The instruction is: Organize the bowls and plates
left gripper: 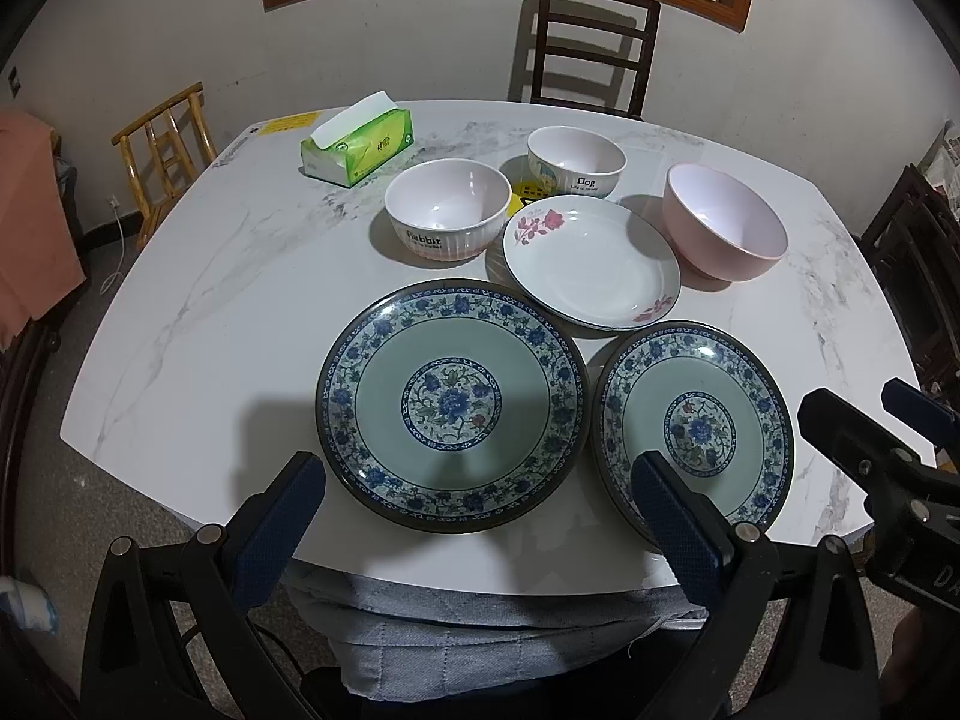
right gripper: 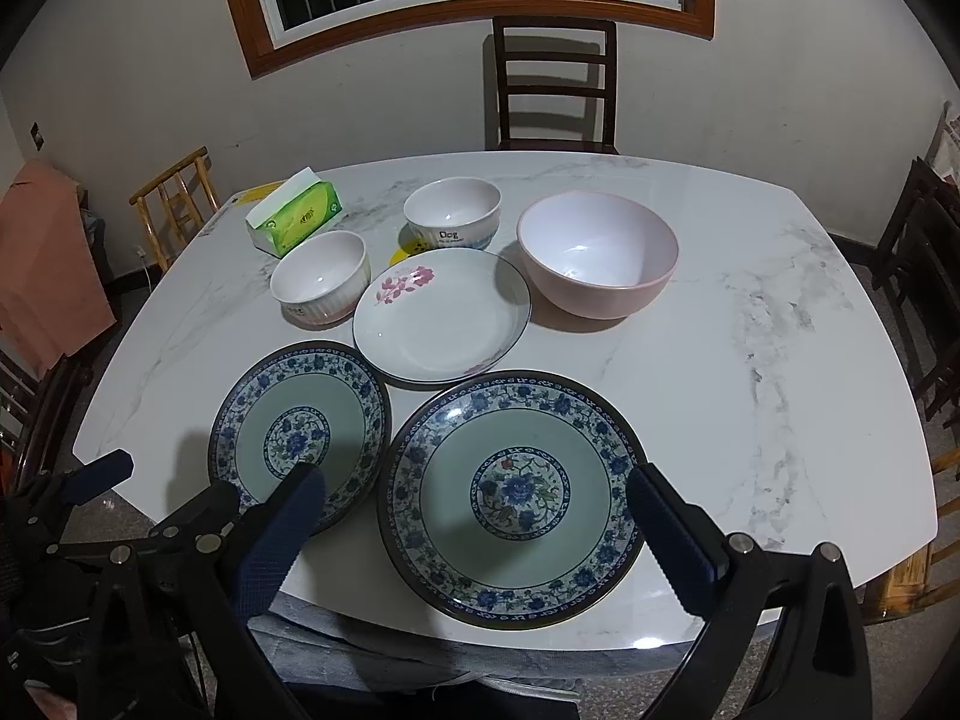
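Plates and bowls lie unstacked on the tabletop [left gripper: 198, 312]; sorting has not begun. From the left wrist, the left gripper [left gripper: 480, 525] gapes wide and empty over the near edge before the left blue plate [left gripper: 451, 405]. From the right wrist, the right gripper [right gripper: 477, 540] hangs wide over the right blue plate [right gripper: 513, 498], which probably needs a rim pinch next.

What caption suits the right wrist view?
Open right tongs hover over a blue-patterned plate on the marble table.
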